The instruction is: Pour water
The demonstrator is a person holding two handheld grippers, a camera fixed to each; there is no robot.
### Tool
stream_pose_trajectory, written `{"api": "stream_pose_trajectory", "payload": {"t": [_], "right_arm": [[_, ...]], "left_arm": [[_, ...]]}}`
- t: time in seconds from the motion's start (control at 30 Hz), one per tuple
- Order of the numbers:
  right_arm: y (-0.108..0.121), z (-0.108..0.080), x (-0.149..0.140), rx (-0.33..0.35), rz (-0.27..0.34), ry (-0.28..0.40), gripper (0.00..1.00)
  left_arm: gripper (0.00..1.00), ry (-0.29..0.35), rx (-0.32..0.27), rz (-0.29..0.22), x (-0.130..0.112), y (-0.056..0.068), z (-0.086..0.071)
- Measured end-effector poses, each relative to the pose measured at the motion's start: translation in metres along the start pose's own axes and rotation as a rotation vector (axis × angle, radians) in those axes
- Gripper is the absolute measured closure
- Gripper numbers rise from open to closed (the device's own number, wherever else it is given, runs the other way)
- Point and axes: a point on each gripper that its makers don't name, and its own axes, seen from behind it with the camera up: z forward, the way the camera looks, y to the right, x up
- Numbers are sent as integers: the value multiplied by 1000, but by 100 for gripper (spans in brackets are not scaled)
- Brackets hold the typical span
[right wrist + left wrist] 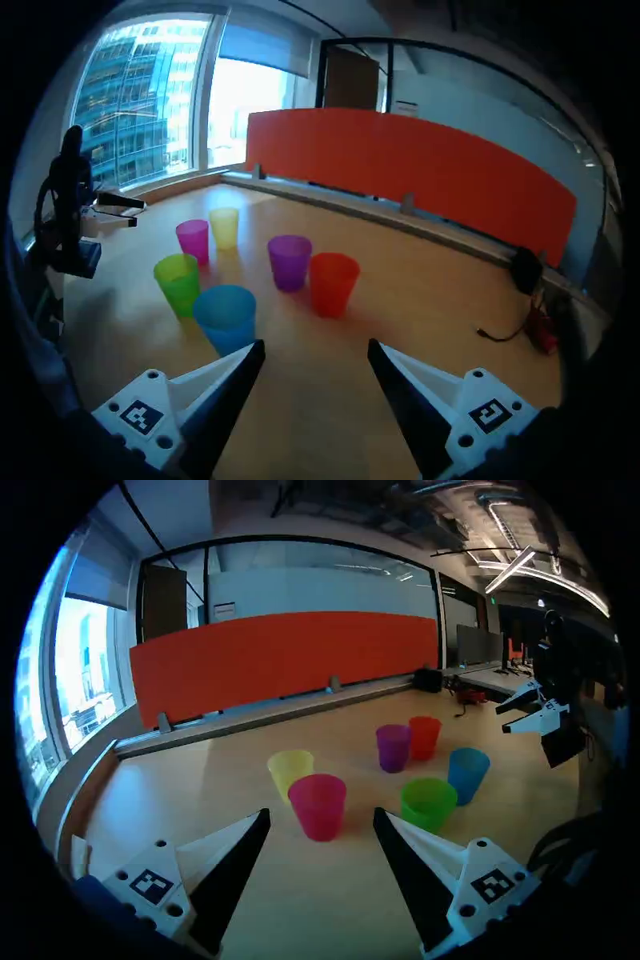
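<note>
My left gripper (321, 812) and right gripper (316, 343) both sit wide open (pink cup (318, 804) just ahead of the left).

I'm working in an office: desk (336, 720) w/ orange divider (280, 660), monitors (478, 646) at back, glass wall (320, 580), high-rise windows (136, 104).

Six translucent plastic cups stand upright with open mouths, clustered at mid-frame in the left gripper view. The pink cup (318, 806) is lowest, with the yellow cup (290, 772) just upper left of it. The purple cup (393, 747) and red cup (424, 737) overlap at the top. The blue cup (468, 774) and green cup (428, 803) sit at the right. Contents cannot be told.
</note>
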Motion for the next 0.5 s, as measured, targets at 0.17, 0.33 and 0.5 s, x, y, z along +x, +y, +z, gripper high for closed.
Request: {"api": "stream_pose_trajectory", "payload": {"t": [0.17,0.33,0.5], "right_arm": [[14,1,7,-89,27,63,0],[26,1,19,-170,61,137,0],[37,-3,38,-243,102,224,0]], "left_arm": [[4,45,62,1,8,-9,-3],[4,86,122,-20,14,-17,-6],[4,135,171,-53,23,-25,-10]]}}
